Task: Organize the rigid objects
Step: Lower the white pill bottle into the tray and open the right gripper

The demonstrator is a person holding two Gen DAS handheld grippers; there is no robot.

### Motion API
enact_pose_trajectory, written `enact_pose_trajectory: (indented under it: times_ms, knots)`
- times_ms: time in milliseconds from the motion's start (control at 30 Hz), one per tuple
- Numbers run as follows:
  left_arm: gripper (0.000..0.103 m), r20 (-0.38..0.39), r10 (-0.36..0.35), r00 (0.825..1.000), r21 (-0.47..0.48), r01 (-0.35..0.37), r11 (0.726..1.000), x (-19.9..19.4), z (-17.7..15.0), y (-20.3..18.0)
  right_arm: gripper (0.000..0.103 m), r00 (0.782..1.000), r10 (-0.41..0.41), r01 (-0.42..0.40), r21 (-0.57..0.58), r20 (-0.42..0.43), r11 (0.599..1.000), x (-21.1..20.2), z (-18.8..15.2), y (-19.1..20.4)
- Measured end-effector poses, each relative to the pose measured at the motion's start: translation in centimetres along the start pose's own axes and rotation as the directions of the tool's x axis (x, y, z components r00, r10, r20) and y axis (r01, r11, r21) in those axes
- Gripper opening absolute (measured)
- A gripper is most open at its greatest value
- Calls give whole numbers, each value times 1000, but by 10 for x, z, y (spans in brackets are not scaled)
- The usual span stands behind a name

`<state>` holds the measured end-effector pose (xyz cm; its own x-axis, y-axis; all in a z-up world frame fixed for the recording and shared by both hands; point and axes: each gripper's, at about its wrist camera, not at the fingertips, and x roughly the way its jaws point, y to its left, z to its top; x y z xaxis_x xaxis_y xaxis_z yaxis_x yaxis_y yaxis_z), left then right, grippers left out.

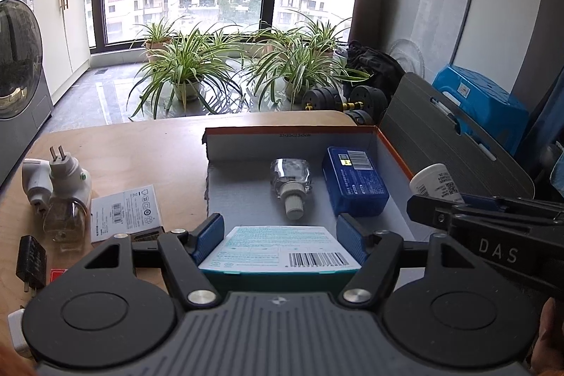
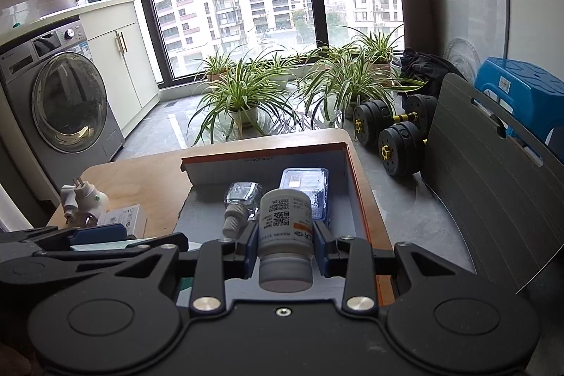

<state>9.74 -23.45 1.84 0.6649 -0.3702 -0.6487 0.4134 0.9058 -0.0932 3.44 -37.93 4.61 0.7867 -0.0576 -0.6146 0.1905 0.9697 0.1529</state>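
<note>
My left gripper [image 1: 279, 236] is shut on a flat white-and-teal box [image 1: 278, 251] with a barcode, held over the near edge of an open cardboard box [image 1: 292, 138]. Inside that box lie a clear bottle [image 1: 290, 184] with a ribbed cap and a blue packet [image 1: 354, 184]. My right gripper [image 2: 284, 244] is shut on a white pill bottle [image 2: 285, 235], its cap toward the camera, above the same cardboard box [image 2: 268, 161]. The clear bottle [image 2: 239, 205] and blue packet [image 2: 305, 185] lie beyond it. In the left wrist view the right gripper's pill bottle [image 1: 437, 182] pokes in from the right.
On the wooden table [image 1: 134, 143] left of the box lie white plug adapters [image 1: 56, 178], a small glass bottle [image 1: 65, 221], a white label box [image 1: 123, 212] and a black charger [image 1: 31, 265]. Dumbbells [image 2: 391, 136], plants and a grey board [image 2: 493, 185] stand beyond the table.
</note>
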Motion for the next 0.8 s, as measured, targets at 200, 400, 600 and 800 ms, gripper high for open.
enact_pose_trajectory:
  times_ms: [200, 400, 600, 800]
  knots:
    - [72, -3, -3, 1000, -11, 3, 1000, 10, 2, -3, 41, 1000, -10, 11, 5, -20, 1000, 11, 2, -7]
    - [72, -4, -3, 1000, -13, 3, 1000, 16, 3, -5, 41, 999, -11, 11, 11, -35, 1000, 18, 2, -10]
    - [72, -6, -2, 1000, -21, 2, 1000, 21, 4, -4, 41, 999, -15, 16, 12, -44, 1000, 25, 3, -10]
    - [72, -8, -4, 1000, -31, 4, 1000, 26, 4, -3, 41, 998, -14, 15, 15, -55, 1000, 30, 2, -13]
